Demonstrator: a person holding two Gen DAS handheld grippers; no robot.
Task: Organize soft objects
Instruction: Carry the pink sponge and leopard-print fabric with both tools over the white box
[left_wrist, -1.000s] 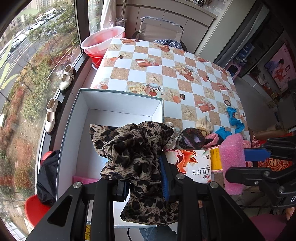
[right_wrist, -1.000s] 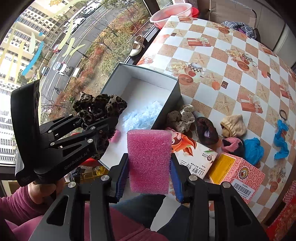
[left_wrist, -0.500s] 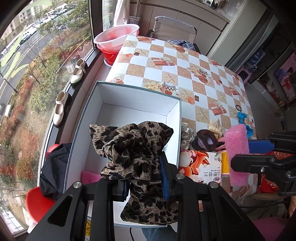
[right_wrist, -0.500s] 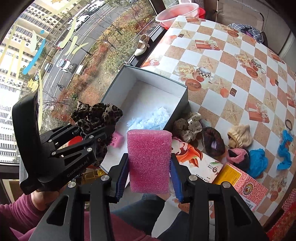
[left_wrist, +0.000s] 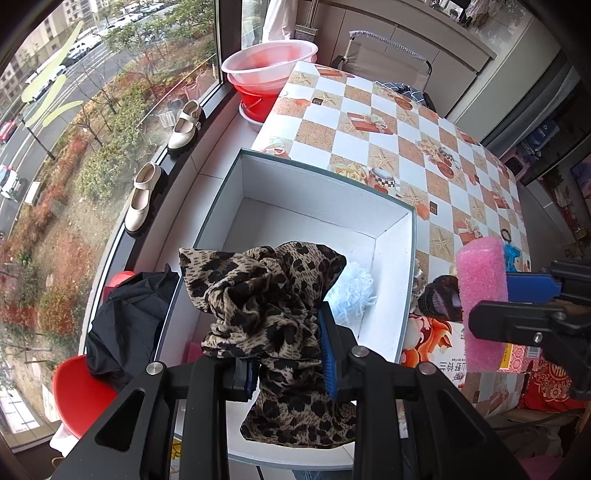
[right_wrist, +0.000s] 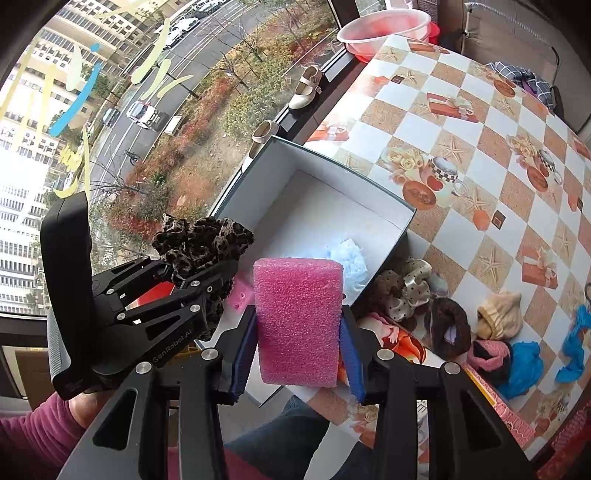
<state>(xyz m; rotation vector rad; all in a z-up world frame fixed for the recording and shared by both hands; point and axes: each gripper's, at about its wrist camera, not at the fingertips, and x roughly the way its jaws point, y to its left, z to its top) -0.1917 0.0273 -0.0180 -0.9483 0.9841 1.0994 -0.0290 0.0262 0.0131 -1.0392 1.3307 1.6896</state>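
Observation:
My left gripper (left_wrist: 288, 354) is shut on a leopard-print cloth (left_wrist: 266, 295) and holds it over the near end of an open white box (left_wrist: 317, 206). The same cloth (right_wrist: 203, 243) shows at the left of the right wrist view. My right gripper (right_wrist: 297, 347) is shut on a pink foam sponge (right_wrist: 297, 321), held above the box's near right corner; the sponge (left_wrist: 480, 295) also shows at the right of the left wrist view. Inside the box (right_wrist: 332, 206) lie a pale blue fluffy piece (left_wrist: 351, 291) and a small pink item (right_wrist: 242, 299).
On the checkered table (right_wrist: 461, 147) right of the box lie several scrunchies (right_wrist: 406, 291), a beige cloth (right_wrist: 498, 314), blue cloths (right_wrist: 524, 362) and printed cartons (left_wrist: 436, 343). Basins (left_wrist: 269, 62) stand at the far end. Shoes (left_wrist: 142, 199) sit on the sill; a red stool with black cloth (left_wrist: 122, 332) is left.
Both grippers have moved forward and left over the box with their loads still held. The box now fills more of both views and the blue fluffy piece inside shows.

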